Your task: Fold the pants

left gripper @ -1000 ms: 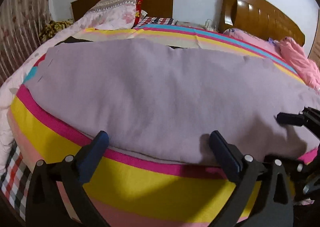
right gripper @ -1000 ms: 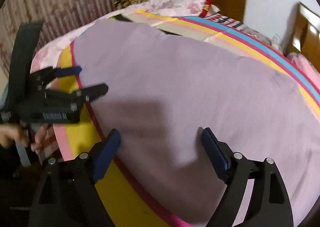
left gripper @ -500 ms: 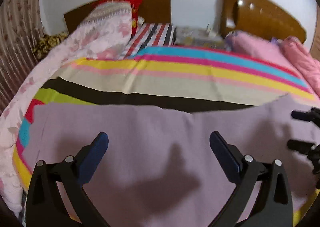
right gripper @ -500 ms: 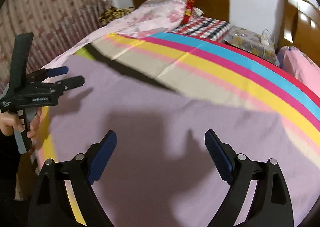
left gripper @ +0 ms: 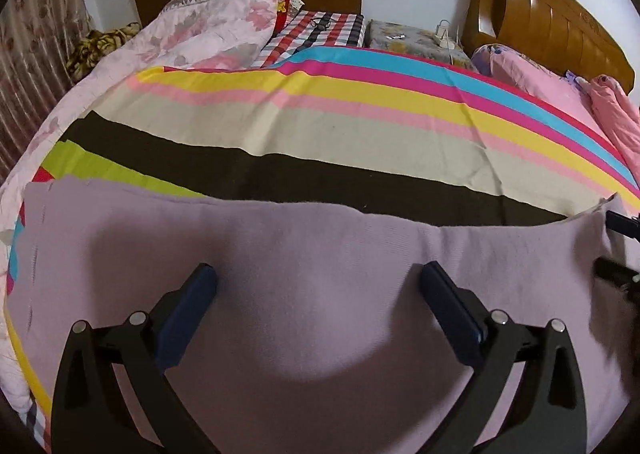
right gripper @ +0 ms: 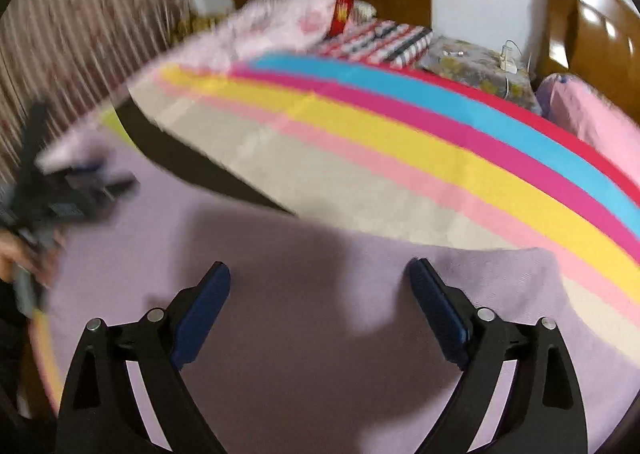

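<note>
Right wrist view blurred, left gripper smeared, pants cropped

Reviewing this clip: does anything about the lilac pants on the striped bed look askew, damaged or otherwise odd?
Nothing stands out. The lilac pants lie flat and smooth across the striped bedspread, with no tear or stain visible. The right-wrist view is motion-blurred, so fine detail there is unclear.

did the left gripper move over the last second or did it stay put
Yes. In its own view the left gripper has drawn back toward the near bed edge: the striped sheet beyond the purple pants now shows.
</note>
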Demonstrator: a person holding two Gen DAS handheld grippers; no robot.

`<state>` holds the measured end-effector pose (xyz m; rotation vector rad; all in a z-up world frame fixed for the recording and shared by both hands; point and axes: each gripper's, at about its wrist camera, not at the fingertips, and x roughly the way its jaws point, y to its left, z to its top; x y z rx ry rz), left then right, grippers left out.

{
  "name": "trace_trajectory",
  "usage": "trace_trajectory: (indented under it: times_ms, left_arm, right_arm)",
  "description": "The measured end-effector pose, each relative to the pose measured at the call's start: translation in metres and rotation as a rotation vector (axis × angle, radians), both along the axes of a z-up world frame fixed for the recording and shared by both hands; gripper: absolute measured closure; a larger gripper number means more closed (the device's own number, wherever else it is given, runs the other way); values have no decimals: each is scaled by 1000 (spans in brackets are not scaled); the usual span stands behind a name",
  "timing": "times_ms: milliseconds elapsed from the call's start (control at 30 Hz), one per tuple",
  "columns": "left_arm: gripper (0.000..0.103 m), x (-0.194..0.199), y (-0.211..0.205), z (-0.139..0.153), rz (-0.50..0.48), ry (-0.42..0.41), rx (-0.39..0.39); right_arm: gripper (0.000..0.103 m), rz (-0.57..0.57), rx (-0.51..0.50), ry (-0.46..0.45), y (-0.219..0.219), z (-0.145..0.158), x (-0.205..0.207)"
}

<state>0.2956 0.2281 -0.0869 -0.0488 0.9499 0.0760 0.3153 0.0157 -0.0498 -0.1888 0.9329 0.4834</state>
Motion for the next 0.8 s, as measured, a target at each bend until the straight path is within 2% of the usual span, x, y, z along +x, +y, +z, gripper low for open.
trace_trajectory:
  times_ms: [67, 100, 167, 200, 300, 433, 500, 700, 800]
  left_arm:
    - [1, 0, 4, 3, 1, -2, -7]
    - [1, 0, 4, 4, 1, -2, -6]
    - [1, 2, 5, 4, 2, -2, -5]
    - [1, 2, 5, 4, 1, -2, -7]
    - [1, 2, 6, 5, 2, -2, -9]
    - [1, 3, 6, 5, 1, -2, -8]
    - [1, 3, 7, 5, 2, -2, -11]
    - [1, 3, 8, 6, 8, -6, -18]
    - [2, -20, 20, 23, 19, -133, -90]
  right_arm:
    - [12, -98, -27, -14, -6, 0, 9]
    - [12, -156, 18, 0, -14, 1, 14]
    - [12, -203, 94, 12, -23, 5, 15]
    - [12, -211, 101, 4, -23, 8, 13]
    - [12, -177, 58, -44, -16, 20, -4]
    - [9, -133, -56, 22, -13, -4, -5]
    - [6, -138, -8, 23, -21, -9, -1]
    - [4, -141, -23, 14, -16, -10, -3]
    - [4, -139, -3, 18, -19, -10, -3]
